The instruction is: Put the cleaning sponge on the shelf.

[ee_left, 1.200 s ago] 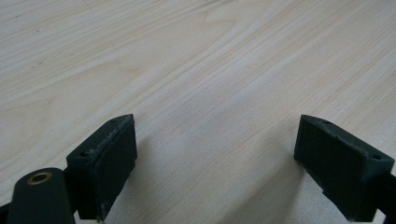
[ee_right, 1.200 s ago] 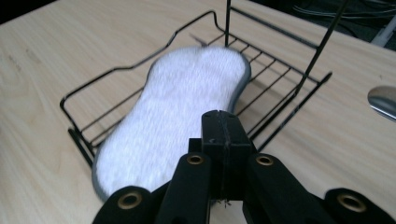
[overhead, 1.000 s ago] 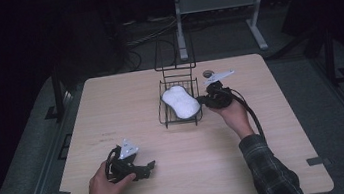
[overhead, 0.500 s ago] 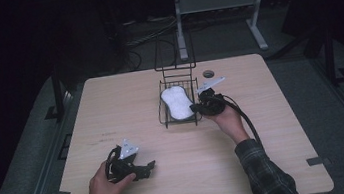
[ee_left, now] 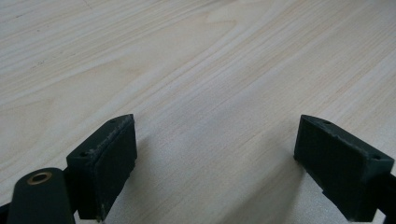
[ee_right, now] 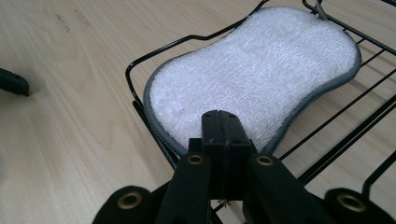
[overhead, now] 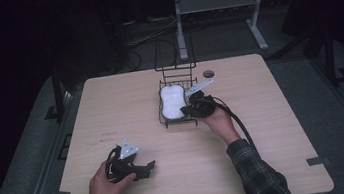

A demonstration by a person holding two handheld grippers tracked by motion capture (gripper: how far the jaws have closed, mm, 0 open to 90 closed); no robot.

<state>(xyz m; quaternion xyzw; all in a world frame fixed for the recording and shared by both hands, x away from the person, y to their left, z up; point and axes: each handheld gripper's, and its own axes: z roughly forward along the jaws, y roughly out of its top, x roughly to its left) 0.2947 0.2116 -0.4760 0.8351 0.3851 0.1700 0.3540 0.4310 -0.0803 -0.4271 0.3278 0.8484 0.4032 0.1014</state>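
Note:
A white, grey-edged sponge pad (overhead: 173, 102) lies flat in a black wire basket (overhead: 179, 122) at the table's middle back. My right gripper (overhead: 190, 109) hangs at the basket's near right corner, just above the rim. In the right gripper view its jaws (ee_right: 223, 130) are pressed together with nothing between them, their tips over the near edge of the sponge pad (ee_right: 252, 74) inside the wire basket (ee_right: 154, 44). My left gripper (overhead: 149, 166) rests on the table at the front left. Its jaws (ee_left: 215, 158) stand wide open over bare wood.
The basket has a tall wire handle (overhead: 173, 51) rising at its back. A small dark round object (overhead: 208, 73) lies on the table (overhead: 275, 129) behind the right hand. The left gripper's jaw tip (ee_right: 11, 81) shows far off in the right gripper view.
The right hand has moved left and a little nearer, from beside the basket's right side to over its near right corner. The left hand has stayed put.

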